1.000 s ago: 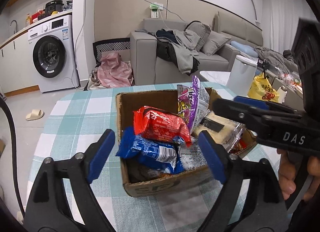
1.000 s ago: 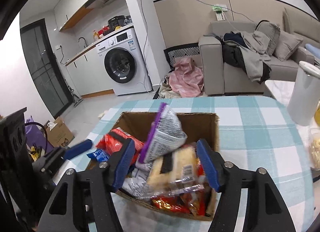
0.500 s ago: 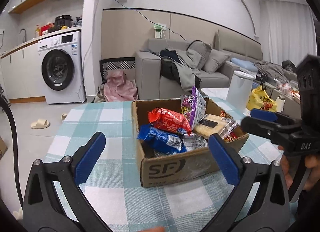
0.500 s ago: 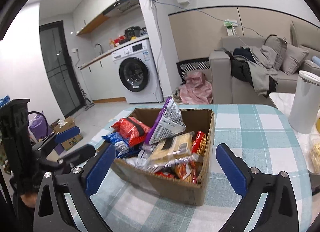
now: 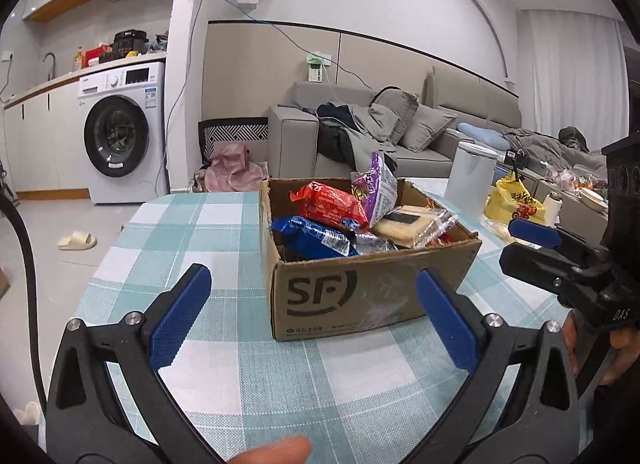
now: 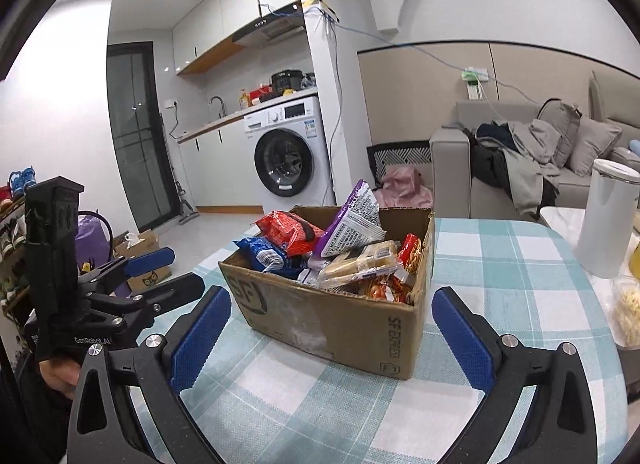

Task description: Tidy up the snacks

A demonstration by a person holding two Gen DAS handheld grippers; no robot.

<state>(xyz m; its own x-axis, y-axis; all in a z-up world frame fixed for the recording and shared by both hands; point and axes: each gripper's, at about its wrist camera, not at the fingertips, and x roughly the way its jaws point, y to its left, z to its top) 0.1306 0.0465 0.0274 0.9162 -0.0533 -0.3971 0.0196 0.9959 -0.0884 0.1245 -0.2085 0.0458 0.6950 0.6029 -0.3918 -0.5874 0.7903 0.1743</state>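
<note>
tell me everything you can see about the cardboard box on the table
The cardboard box is brown corrugated card, open-topped, printed with a dark SF logo, with glossy tape on its front. It stands upright on the checked tablecloth, heaped with snack packets rising above its rim. Neither gripper touches it.

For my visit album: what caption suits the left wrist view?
Open left tongs face a cardboard box of snack packets on a checked tablecloth, right tongs alongside.
</note>
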